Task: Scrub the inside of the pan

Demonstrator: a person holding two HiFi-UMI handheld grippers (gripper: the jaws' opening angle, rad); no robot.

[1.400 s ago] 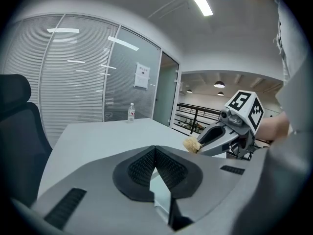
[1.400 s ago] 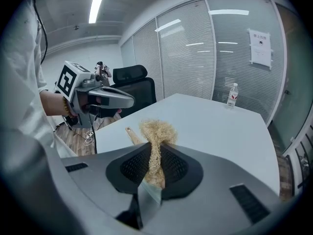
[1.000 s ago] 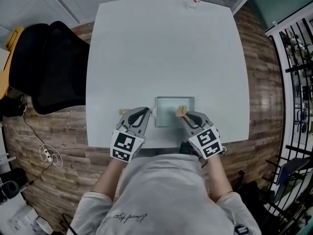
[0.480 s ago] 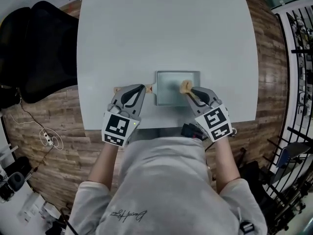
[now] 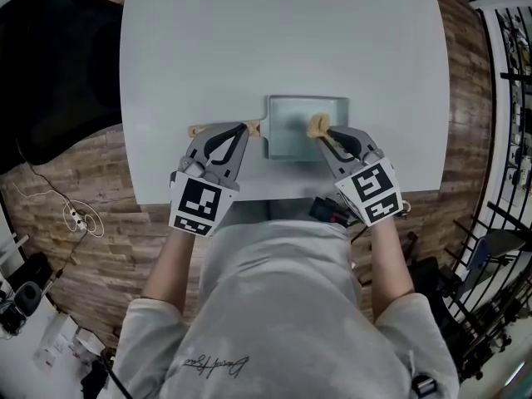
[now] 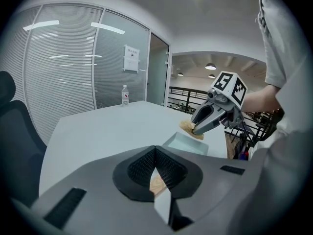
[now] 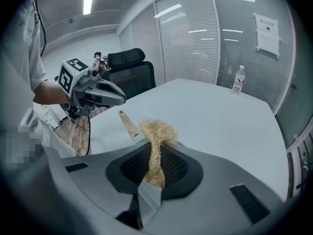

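- Grey-green metal pan [image 5: 293, 138], square and shallow, flat on the white table [image 5: 249, 48], close to the table edge nearest the person.
- Wooden handle [image 5: 199, 130] out from the pan's left wall, lying level just above the table top.
- Left gripper [image 5: 243, 131] just left of the pan, lined up along the handle, tips close to the pan's left wall.
- Its jaws pressed together on the handle. In the left gripper view, a pale sliver of wood pinched between the black ribbed pads.
- Right gripper [image 5: 326, 137] at the pan's right part, coming in from the person's side and tilted down toward the pan.
- Its jaws clamped on a tan fibrous scrubber [image 5: 317, 125]. In the right gripper view, a twisted stem of fibres squeezed between the pads, with a frayed tuft spreading beyond the tips.
- Scrubber tuft over the inside of the pan, near its right wall. Cannot tell from any view whether it touches the pan floor.
- Cube with square markers at the back of each gripper, on the person's side of the pan, each with a bare forearm behind it.
- Clear plastic bottle [image 6: 125, 95] upright on the table, well beyond the pan, near a glass wall with blinds.
- Black chair [image 5: 50, 65] off the table, well to the left of the pan.
- Wood-plank floor [image 5: 100, 189] to the left and right of the table.
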